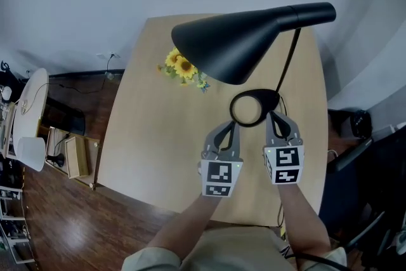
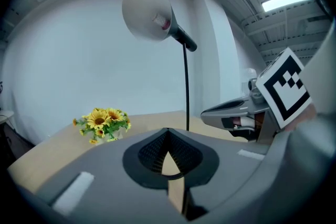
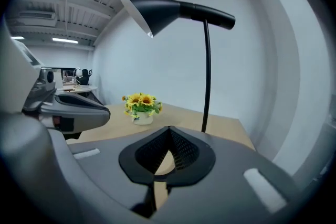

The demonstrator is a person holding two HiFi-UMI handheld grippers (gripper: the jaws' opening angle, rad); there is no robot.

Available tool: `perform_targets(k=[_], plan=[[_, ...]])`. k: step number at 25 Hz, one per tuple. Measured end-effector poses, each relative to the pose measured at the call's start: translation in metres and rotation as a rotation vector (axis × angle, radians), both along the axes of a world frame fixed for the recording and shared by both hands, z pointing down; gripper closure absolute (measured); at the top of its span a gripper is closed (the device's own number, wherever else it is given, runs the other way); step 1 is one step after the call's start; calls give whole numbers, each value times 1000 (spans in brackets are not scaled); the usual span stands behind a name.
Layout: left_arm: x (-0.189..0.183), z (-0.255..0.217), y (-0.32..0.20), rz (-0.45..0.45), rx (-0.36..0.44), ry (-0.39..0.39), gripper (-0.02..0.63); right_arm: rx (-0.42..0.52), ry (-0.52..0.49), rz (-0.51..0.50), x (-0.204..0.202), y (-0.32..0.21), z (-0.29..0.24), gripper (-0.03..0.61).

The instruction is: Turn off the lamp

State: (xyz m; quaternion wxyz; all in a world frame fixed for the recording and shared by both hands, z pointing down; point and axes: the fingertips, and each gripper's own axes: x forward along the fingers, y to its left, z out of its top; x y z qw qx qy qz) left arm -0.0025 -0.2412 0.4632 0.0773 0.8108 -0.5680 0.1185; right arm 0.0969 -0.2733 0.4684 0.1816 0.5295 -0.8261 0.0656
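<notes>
A black desk lamp stands on the wooden table [image 1: 158, 143]. Its cone shade [image 1: 241, 41] hangs over the table's middle, and a thin pole [image 1: 288, 60] runs down to a ring-shaped base [image 1: 254, 108]. From the left gripper view the shade's pale inside [image 2: 147, 10] shows no glow. My left gripper [image 1: 228, 130] is shut and empty, just short of the base's near left rim. My right gripper [image 1: 279, 118] is shut and empty too, at the base's near right rim. Whether either one touches the base I cannot tell.
A small pot of yellow sunflowers [image 1: 183, 68] sits at the table's far left. On the dark wood floor to the left are a white round table [image 1: 28, 105], a white lamp [image 1: 32, 152] and a low wooden shelf [image 1: 73, 155]. Dark furniture [image 1: 355, 124] stands at the right.
</notes>
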Motion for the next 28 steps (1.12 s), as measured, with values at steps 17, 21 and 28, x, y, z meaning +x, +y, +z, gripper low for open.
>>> perform_targets(k=[17,21,28], plan=[[-74,-80,159,97,139,31,627,130,-53,30,-65,204,-90,580],[-105,-92,213,111,152,39,626,152,-70,50,-89,261,-109,580],[-145,-116,280,142,185,57,627,190,-70,114,-120,342,-130,580]])
